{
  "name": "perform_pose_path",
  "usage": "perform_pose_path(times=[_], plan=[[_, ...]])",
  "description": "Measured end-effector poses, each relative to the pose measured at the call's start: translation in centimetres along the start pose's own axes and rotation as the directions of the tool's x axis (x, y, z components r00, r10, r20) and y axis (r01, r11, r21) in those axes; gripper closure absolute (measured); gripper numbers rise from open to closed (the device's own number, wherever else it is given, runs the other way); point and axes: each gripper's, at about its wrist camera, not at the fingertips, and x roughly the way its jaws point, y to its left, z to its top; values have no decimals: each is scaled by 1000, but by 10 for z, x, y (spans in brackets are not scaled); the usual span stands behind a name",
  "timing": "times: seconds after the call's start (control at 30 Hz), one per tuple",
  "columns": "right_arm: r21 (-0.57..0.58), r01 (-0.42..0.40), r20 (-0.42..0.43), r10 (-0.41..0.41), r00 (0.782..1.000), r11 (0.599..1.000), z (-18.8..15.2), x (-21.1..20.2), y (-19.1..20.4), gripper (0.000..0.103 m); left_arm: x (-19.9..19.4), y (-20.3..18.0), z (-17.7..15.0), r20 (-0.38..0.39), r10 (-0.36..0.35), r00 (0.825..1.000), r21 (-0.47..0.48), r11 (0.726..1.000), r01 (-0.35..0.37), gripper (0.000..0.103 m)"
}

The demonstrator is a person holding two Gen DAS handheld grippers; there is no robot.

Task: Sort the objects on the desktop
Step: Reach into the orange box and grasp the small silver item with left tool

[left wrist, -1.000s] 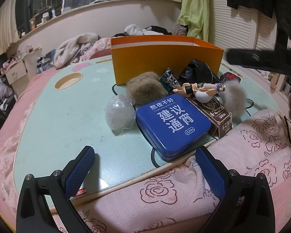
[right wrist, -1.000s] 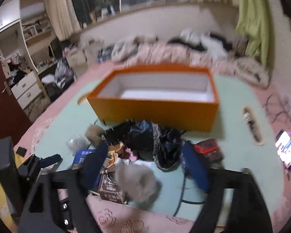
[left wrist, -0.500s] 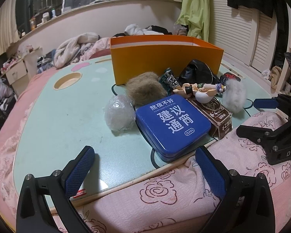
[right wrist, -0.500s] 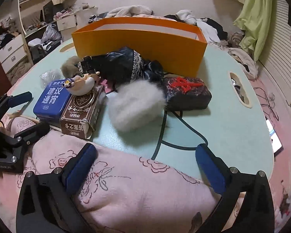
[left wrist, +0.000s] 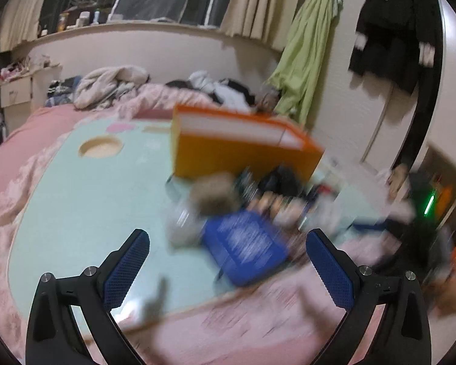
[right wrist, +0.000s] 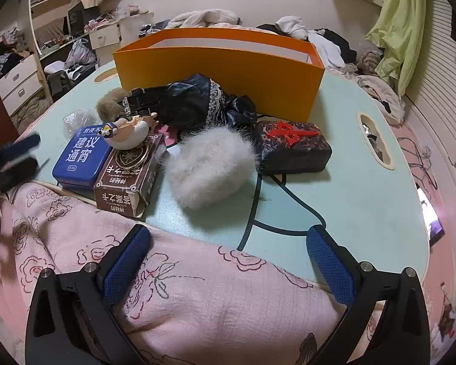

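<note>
Right tool (right wrist: 228, 258): jaws apart at full spread after just opening, nothing between them, hovering over pink rose-print fabric (right wrist: 197, 298) at the near edge of the pale green desk (right wrist: 349, 188). Left tool (left wrist: 228, 264): jaws apart too, empty (that view is heavily motion-blurred). Clutter sits mid-desk: fluffy white pom-pom (right wrist: 211, 167) at centre, dark patterned box with red emblem (right wrist: 293, 147) touching it at 2 o'clock, brown printed carton (right wrist: 129, 176) at 9 o'clock with a small duck-like figurine (right wrist: 127, 132) on top, flat blue tin (right wrist: 80, 158) left of the carton. Open orange cardboard box (right wrist: 222, 70) stands at 12 o'clock behind a black lace-trimmed bundle (right wrist: 197, 103).
</note>
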Motion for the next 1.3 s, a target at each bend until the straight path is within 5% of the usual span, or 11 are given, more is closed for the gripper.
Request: perform_pose_path(times=[0.13, 0.23, 0.37, 0.57, 0.83, 1.13, 1.3], plan=[[0, 0, 3, 0, 1000, 1000, -3, -10, 3, 1, 31, -13, 61, -109, 10, 994, -71, 997, -18, 0], [0, 0, 3, 0, 1000, 1000, -2, -10, 4, 1, 81, -25, 102, -267, 80, 960, -66, 993, -101, 0], [0, -1, 4, 1, 1000, 1000, -2, -12, 4, 1, 136, -33, 119, -374, 142, 916, -22, 987, -162, 0], [1, -1, 6, 1, 1000, 1000, -3, -22, 4, 1, 181, -29, 109, -402, 292, 868, 21, 950, -311, 0], [0, -1, 6, 1, 1000, 1000, -1, -24, 4, 1, 185, -31, 105, -398, 313, 862, 24, 943, -331, 0], [0, -1, 6, 1, 1000, 1000, 0, -24, 4, 1, 182, -35, 105, -370, 304, 878, 46, 950, -309, 0], [0, -1, 6, 1, 1000, 1000, 0, -24, 4, 1, 184, -42, 123, -415, 64, 908, -60, 993, -97, 11]])
